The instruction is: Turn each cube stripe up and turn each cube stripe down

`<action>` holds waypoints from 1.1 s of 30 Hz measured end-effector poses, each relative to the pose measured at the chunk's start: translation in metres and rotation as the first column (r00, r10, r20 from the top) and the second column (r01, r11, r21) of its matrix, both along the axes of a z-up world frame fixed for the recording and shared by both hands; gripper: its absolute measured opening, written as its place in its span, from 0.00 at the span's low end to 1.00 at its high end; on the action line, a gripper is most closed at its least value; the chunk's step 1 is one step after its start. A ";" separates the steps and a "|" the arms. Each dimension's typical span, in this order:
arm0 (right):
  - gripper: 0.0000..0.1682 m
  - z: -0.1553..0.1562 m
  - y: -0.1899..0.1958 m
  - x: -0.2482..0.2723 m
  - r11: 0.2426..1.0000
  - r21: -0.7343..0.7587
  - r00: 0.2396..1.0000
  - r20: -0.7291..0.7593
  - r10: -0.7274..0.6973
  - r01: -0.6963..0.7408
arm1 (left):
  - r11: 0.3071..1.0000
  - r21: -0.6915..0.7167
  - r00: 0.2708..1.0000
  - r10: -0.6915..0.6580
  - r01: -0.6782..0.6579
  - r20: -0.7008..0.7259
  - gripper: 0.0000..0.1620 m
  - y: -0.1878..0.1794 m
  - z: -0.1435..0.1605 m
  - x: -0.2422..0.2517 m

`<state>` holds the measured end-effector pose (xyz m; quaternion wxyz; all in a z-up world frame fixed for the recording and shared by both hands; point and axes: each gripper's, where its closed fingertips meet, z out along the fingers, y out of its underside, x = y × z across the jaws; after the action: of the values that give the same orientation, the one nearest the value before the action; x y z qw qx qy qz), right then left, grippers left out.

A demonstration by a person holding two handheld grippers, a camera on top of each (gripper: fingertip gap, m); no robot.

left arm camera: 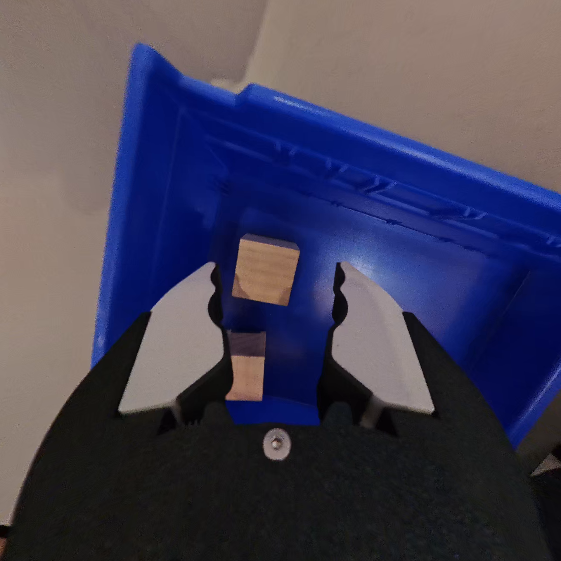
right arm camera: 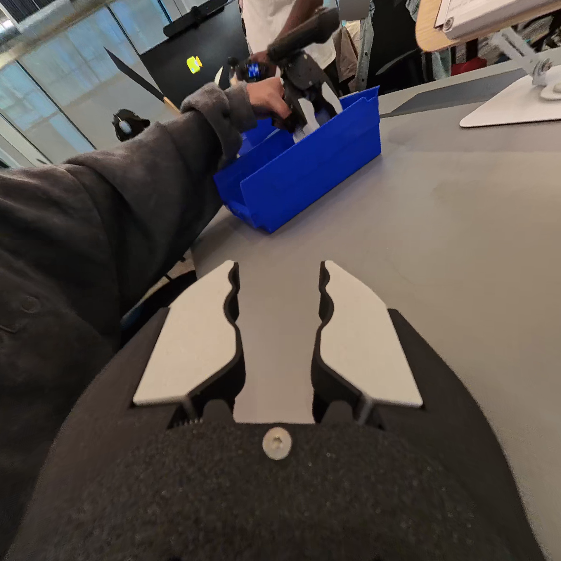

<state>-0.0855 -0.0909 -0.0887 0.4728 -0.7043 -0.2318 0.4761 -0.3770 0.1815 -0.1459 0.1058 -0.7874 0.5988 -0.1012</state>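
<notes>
In the left wrist view two wooden cubes lie on the floor of a blue bin point(left arm camera: 394, 188). The far cube point(left arm camera: 265, 270) shows plain light wood on top. The near cube point(left arm camera: 247, 364) shows a dark stripe across its far part and is partly hidden by my left finger. My left gripper point(left arm camera: 274, 267) is open above them, inside the bin, touching neither. In the right wrist view my right gripper point(right arm camera: 278, 265) is open and empty over the grey table point(right arm camera: 425, 243), well short of the bin point(right arm camera: 309, 179). The left gripper point(right arm camera: 315, 112) shows there, reaching down into the bin.
A person's grey sleeve point(right arm camera: 121, 182) crosses the left of the right wrist view. A white stand base point(right arm camera: 516, 106) sits at the table's far right. Another person point(right arm camera: 282, 21) stands behind the bin. The table edge point(right arm camera: 200, 243) runs at the left.
</notes>
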 end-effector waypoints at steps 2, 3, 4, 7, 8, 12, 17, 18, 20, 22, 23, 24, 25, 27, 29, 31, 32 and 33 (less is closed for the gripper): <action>0.30 0.003 0.000 -0.001 0.999 -0.032 0.999 -0.052 0.016 -0.018 | 0.999 -0.013 0.997 -0.041 0.040 -0.064 0.43 0.001 -0.013 -0.001; 0.30 0.004 0.001 -0.001 0.999 -0.044 0.997 -0.071 0.021 -0.025 | 0.998 -0.004 0.994 -0.058 0.058 -0.095 0.43 0.004 -0.019 -0.001; 0.30 0.004 0.003 -0.001 0.998 -0.054 0.996 -0.080 0.024 -0.029 | 0.997 0.004 0.990 -0.080 0.081 -0.114 0.42 0.006 -0.026 -0.001; 0.30 0.000 0.006 -0.002 0.997 -0.071 0.996 -0.082 0.033 -0.039 | 0.989 0.026 0.981 -0.140 0.145 -0.136 0.27 0.008 -0.034 0.003; 0.30 -0.002 0.006 -0.002 0.996 -0.078 0.996 -0.078 0.035 -0.041 | 0.988 0.034 0.977 -0.146 0.153 -0.153 0.27 0.007 -0.033 0.001; 0.29 -0.001 0.005 0.000 0.995 -0.087 0.995 -0.091 0.040 -0.048 | 0.986 0.094 0.974 -0.117 0.137 -0.195 0.27 0.003 -0.020 -0.014; 0.28 0.001 0.008 0.008 0.997 -0.078 0.996 -0.084 0.020 -0.027 | 0.981 0.190 0.998 0.042 -0.049 0.040 0.27 -0.019 0.044 -0.012; 0.28 0.002 0.009 0.009 0.997 -0.077 0.996 -0.086 0.014 -0.020 | 0.976 0.184 0.987 0.089 -0.113 0.133 0.27 -0.028 0.059 -0.005; 0.28 0.004 0.016 0.012 0.997 -0.074 0.997 -0.080 -0.002 -0.003 | 0.964 0.109 0.921 0.192 -0.242 0.340 0.27 -0.049 0.090 0.015; 0.30 0.007 0.025 0.012 0.997 -0.069 0.998 -0.068 0.009 -0.014 | 0.956 0.015 0.800 0.236 -0.293 0.552 0.27 -0.075 0.120 0.044; 0.31 0.010 0.030 0.009 0.997 -0.076 0.998 -0.063 0.020 -0.025 | 0.946 -0.018 0.734 0.264 -0.325 0.625 0.27 -0.085 0.131 0.056; 0.32 0.014 0.036 0.006 0.995 -0.086 0.997 -0.074 0.035 -0.041 | 0.929 -0.071 0.662 0.311 -0.363 0.682 0.27 -0.094 0.140 0.068; 0.33 0.019 0.040 0.001 0.993 -0.100 0.993 -0.102 0.054 -0.064 | 0.913 -0.147 0.576 0.359 -0.381 0.734 0.27 -0.104 0.149 0.082; 0.36 0.033 0.047 -0.014 0.981 -0.145 0.975 -0.195 0.102 -0.131 | 0.897 -0.319 0.392 0.424 -0.306 0.816 0.27 -0.132 0.166 0.115; 0.38 0.045 0.050 -0.033 0.955 -0.200 0.942 -0.298 0.154 -0.219 | 0.880 -0.424 0.289 0.471 -0.212 0.833 0.27 -0.158 0.169 0.147; 0.40 0.056 0.049 -0.051 0.922 -0.237 0.897 -0.398 0.195 -0.305 | 0.867 -0.481 0.244 0.498 -0.131 0.832 0.27 -0.179 0.161 0.179; 0.40 0.060 0.048 -0.058 0.907 -0.252 0.875 -0.440 0.202 -0.336 | 0.859 -0.501 0.221 0.511 -0.103 0.831 0.27 -0.187 0.156 0.193; 0.40 0.063 0.047 -0.063 0.899 -0.259 0.858 -0.472 0.202 -0.353 | 0.849 -0.522 0.212 0.528 -0.086 0.823 0.27 -0.193 0.150 0.206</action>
<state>-0.1486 -0.0438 -0.0257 0.3102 -0.6091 -0.1366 0.7170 -0.1706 -0.0113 0.0038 0.3100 -0.6763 0.2111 -0.6340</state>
